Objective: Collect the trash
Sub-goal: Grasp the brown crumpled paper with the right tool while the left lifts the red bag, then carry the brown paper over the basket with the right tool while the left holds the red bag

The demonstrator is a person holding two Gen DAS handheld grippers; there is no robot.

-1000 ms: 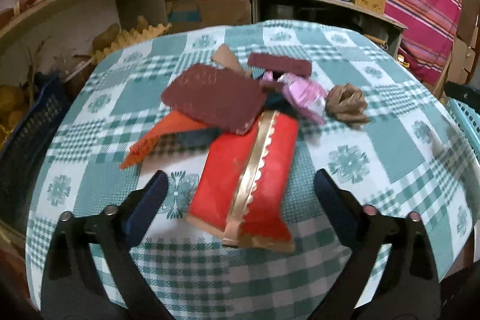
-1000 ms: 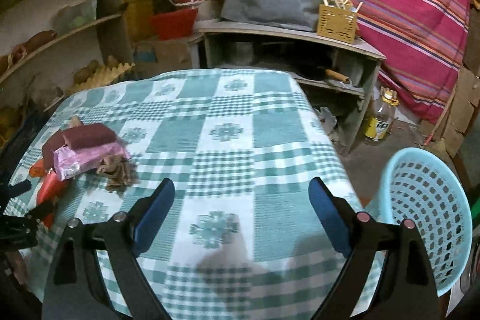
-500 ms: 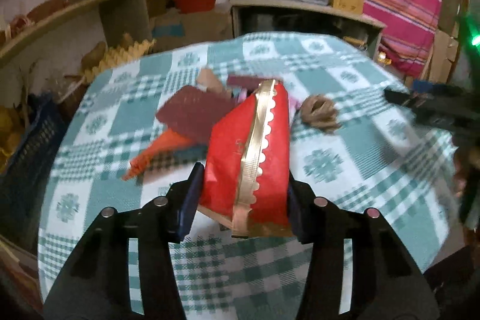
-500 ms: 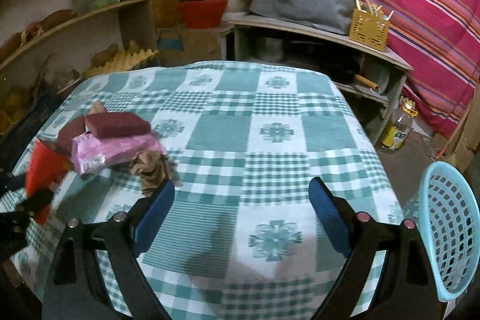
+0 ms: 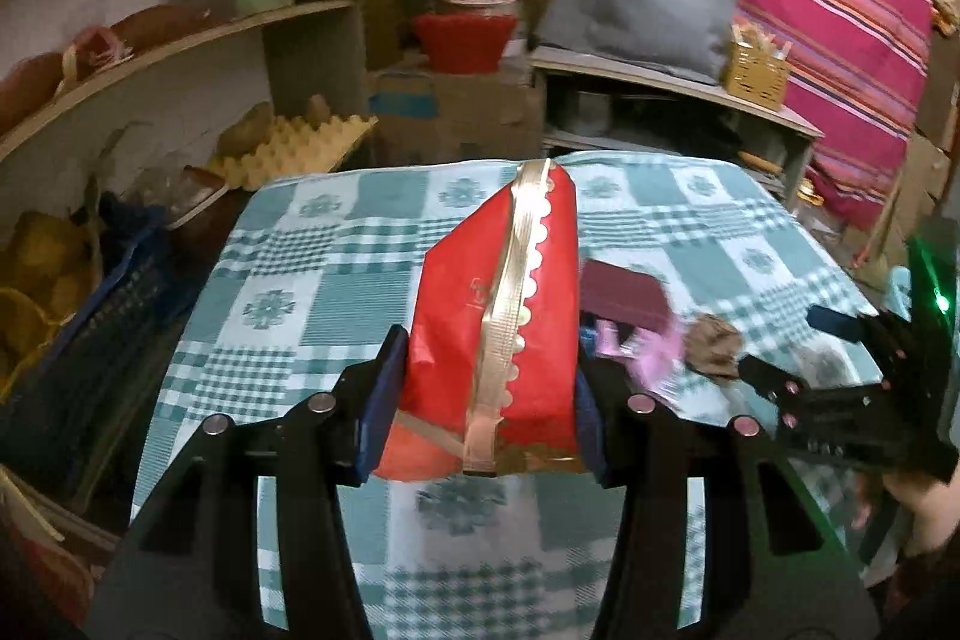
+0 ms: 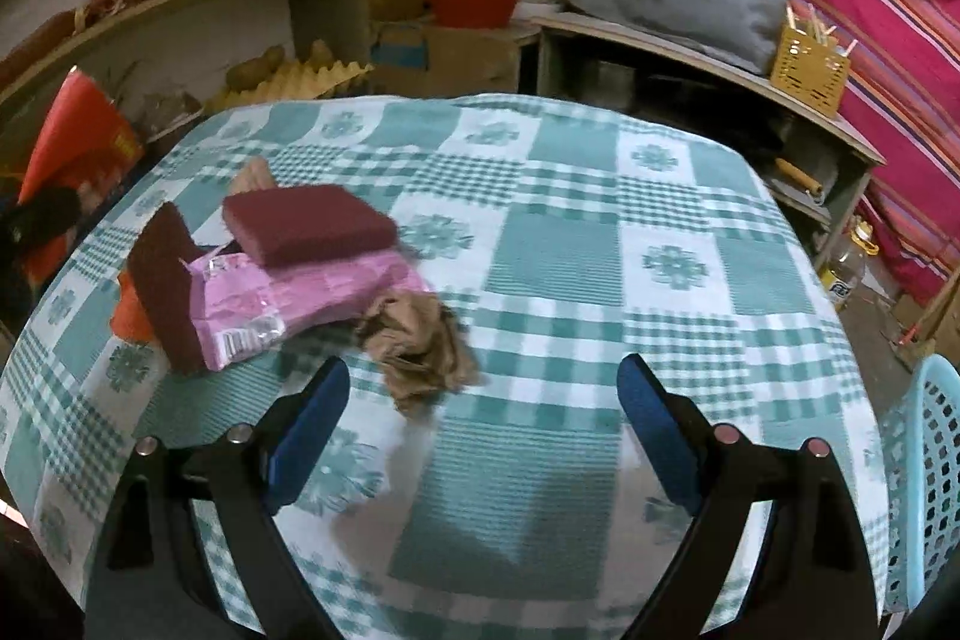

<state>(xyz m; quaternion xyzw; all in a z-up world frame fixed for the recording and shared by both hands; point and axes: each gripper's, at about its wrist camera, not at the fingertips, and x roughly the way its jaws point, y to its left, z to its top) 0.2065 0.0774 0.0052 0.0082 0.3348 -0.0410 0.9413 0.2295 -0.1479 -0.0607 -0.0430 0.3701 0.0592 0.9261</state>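
- Left wrist view: your left gripper point(image 5: 489, 400) is clamped on the flat red paper bag with a gold scalloped strip point(image 5: 498, 322) at centre frame, lifted off the green-checked tablecloth point(image 5: 336, 280). It looks light and crushable — your grip low across its width should do.
- Right wrist view: your right gripper point(image 6: 480, 436) has its jaws wide apart and empty at lower centre. The crumpled brown paper wad point(image 6: 420, 346), just above them, looks soft — pinch its middle. The pale blue perforated plastic basket point(image 6: 924, 484) is at the right edge.

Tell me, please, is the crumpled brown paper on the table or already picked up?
On the table: the crumpled brown paper lies ahead of the open right gripper.
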